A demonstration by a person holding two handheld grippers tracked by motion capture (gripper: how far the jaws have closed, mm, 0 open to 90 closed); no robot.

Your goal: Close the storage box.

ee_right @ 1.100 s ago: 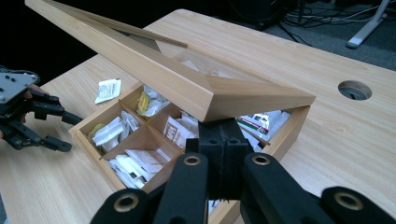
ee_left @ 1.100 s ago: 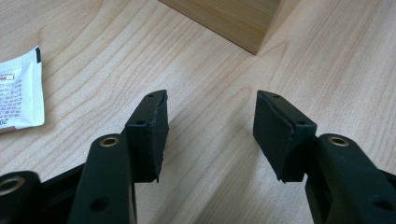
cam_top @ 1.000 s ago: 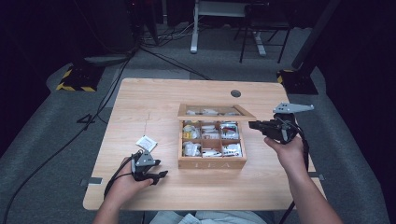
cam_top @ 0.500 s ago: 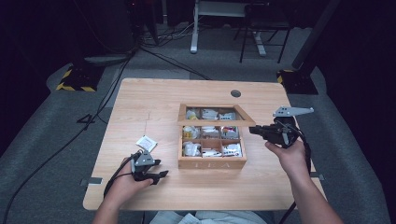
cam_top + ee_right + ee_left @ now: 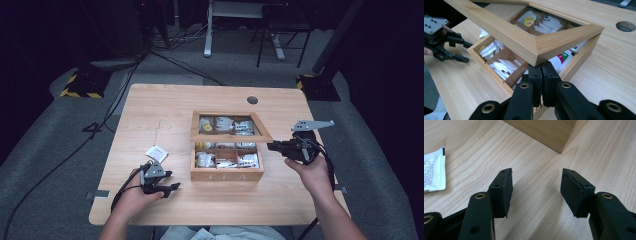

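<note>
1. Pressing its two black jaws together, the right hand-held gripper [image 5: 541, 72] sits just under the near corner of the lid [image 5: 529, 43] of the wooden tea box [image 5: 227, 174]; nothing is seen between the pads, and whether they touch the lid's underside cannot be told.
2. In the high view the right hand-held gripper [image 5: 274, 146] is at the right edge of the tea box, with the person's right hand [image 5: 312, 170] behind it.
3. The lid [image 5: 231, 135] is a wooden frame, raised and tilted above the box, neither flat on it nor fully back.
4. Under the lid the box is split by wooden dividers into compartments holding tea sachets [image 5: 499, 66], mostly white; one sachet with a yellow label [image 5: 529, 21] lies in a far compartment.
5. The tea box stands on the bench [image 5: 165, 115], right of its middle.
6. The left hand-held gripper [image 5: 167, 182] rests low near the front left of the bench, its jaws well apart with nothing between them; its own view shows bare wood between the pads [image 5: 505, 192].
7. A single white sachet [image 5: 156, 153] lies flat on the bench just beyond the left hand-held gripper, apart from the box.
</note>
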